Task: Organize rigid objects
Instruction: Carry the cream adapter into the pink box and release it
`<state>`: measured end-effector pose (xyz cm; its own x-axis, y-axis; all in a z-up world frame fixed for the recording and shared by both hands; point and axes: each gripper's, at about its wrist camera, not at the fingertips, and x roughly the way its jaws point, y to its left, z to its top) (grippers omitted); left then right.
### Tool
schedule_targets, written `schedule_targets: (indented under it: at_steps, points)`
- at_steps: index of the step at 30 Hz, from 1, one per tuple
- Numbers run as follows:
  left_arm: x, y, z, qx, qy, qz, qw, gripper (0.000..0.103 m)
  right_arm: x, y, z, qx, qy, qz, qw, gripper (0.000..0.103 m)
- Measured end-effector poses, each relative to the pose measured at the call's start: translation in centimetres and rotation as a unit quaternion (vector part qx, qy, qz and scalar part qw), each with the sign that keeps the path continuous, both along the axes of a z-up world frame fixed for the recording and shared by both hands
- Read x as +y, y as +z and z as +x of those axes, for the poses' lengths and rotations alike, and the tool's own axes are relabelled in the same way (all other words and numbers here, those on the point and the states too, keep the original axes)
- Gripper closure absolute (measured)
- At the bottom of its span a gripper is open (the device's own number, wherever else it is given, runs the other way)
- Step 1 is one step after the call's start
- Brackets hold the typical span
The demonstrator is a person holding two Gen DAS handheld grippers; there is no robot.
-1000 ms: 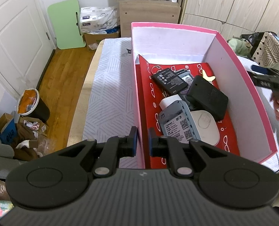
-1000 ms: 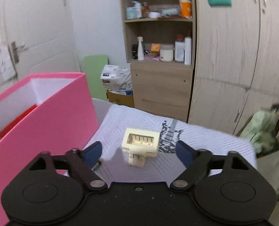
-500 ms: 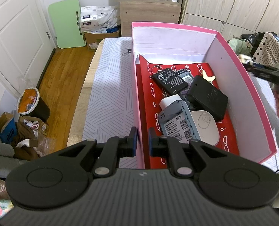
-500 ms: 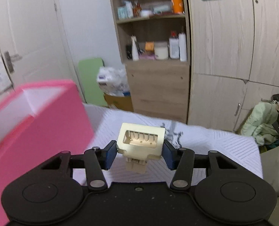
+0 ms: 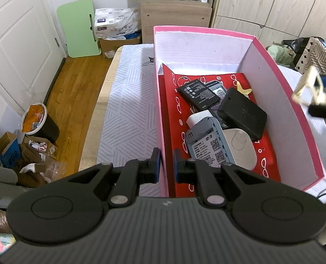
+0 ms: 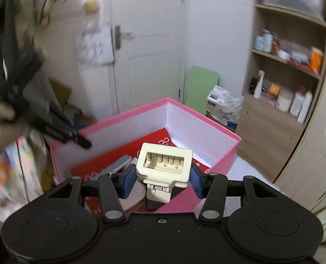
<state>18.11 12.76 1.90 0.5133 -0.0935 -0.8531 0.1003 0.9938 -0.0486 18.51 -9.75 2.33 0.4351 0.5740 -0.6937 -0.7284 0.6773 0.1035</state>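
A pink box (image 5: 295,118) with white walls and a red lining stands on the patterned table. In it lie a black battery (image 5: 198,93), a black case (image 5: 243,115), a grey router (image 5: 209,147) and a white oval device (image 5: 240,147). My left gripper (image 5: 166,165) is shut on the box's near left wall. My right gripper (image 6: 161,179) is shut on a cream plastic connector (image 6: 165,165) and holds it in the air above the box's right wall (image 6: 207,136). The connector also shows in the left wrist view (image 5: 310,88).
A striped white cloth (image 5: 129,101) covers the table left of the box. A wooden shelf unit (image 5: 176,11) with bottles and a green board (image 5: 78,28) stand at the back. A bin (image 5: 38,121) and cartons sit on the wood floor at left.
My right gripper closed on the cream connector, lifted it off the cloth and swung left to face the pink box. My left gripper stayed clamped on the box wall.
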Motion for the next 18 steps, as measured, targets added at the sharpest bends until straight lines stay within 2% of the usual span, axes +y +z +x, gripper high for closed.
schedule_targets:
  at_steps: [6, 9, 12, 14, 18]
  points:
    - [-0.2, 0.0, 0.1, 0.002, 0.0, 0.004, 1.0, 0.093, 2.5, -0.4, -0.5, 0.052, 0.103, -0.047, 0.992, 0.046]
    - [-0.3, 0.0, 0.1, 0.001, 0.0, 0.005, 1.0, 0.093, 3.0, -0.7, -0.9, 0.06, 0.131, -0.082, 0.986, 0.046]
    - [-0.4, 0.0, 0.1, 0.0, 0.001, 0.007, 1.0, 0.093, 3.5, -1.4, 0.1, 0.087, 0.156, -0.09, 0.98, 0.045]
    - [-0.4, 0.0, 0.1, 0.0, 0.002, 0.005, 1.0, 0.093, 3.4, -1.4, 0.7, 0.085, 0.147, -0.083, 0.982, 0.033]
    - [-0.2, 0.0, 0.0, 0.001, 0.008, 0.001, 1.0, 0.093, 0.8, -0.4, 1.8, 0.094, 0.097, 0.003, 0.991, 0.033]
